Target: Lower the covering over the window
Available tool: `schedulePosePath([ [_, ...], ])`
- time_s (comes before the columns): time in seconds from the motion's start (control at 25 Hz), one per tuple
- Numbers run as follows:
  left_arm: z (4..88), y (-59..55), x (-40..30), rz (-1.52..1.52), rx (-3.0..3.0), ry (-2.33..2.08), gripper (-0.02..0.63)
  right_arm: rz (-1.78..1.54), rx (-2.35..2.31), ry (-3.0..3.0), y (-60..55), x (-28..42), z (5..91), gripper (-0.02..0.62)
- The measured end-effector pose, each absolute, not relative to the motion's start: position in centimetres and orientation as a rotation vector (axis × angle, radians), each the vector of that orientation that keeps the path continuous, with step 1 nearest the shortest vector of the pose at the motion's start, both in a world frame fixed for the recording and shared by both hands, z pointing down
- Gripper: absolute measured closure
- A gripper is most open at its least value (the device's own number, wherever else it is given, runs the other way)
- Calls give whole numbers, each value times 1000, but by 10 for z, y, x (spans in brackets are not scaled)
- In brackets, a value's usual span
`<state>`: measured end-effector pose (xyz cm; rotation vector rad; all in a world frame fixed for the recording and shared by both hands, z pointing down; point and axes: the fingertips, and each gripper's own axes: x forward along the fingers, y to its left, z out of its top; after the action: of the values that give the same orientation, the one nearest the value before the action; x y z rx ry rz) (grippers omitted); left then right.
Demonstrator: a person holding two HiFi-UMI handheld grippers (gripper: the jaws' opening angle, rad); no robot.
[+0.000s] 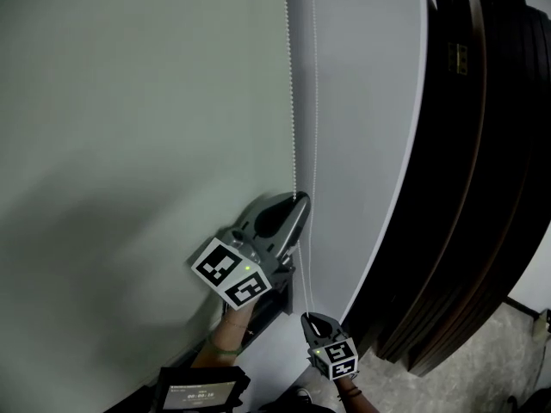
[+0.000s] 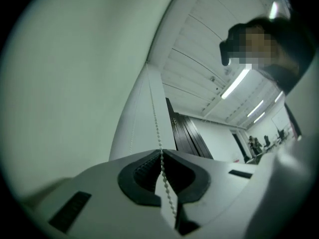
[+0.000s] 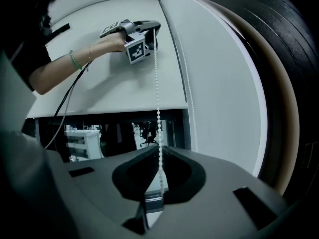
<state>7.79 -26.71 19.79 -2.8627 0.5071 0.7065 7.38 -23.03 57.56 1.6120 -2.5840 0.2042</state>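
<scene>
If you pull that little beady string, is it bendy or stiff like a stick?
Probably bendy: the bead chain is a thin string of tiny beads, straight only between the left gripper and right gripper clamping it. Likely light. Smooth round beads might slip, though the ribbed pads seem to catch them.

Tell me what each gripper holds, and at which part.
Both hold the bead chain: the left gripper higher on the strand, the right gripper lower on it.
</scene>
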Motion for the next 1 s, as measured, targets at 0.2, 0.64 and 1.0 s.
schedulePosePath([
  [0.2, 200, -276, 56, 715, -2823, 584, 600, 219, 1663, -2521, -228, 99, 567, 574],
  [0.64, 323, -300, 79, 430, -2995, 650, 601, -222, 1588, -2923, -240, 131, 295, 532],
  [1.0, 458, -271, 88, 135, -3177, 707, 601, -368, 1331, -2971, -277, 69, 178, 491],
])
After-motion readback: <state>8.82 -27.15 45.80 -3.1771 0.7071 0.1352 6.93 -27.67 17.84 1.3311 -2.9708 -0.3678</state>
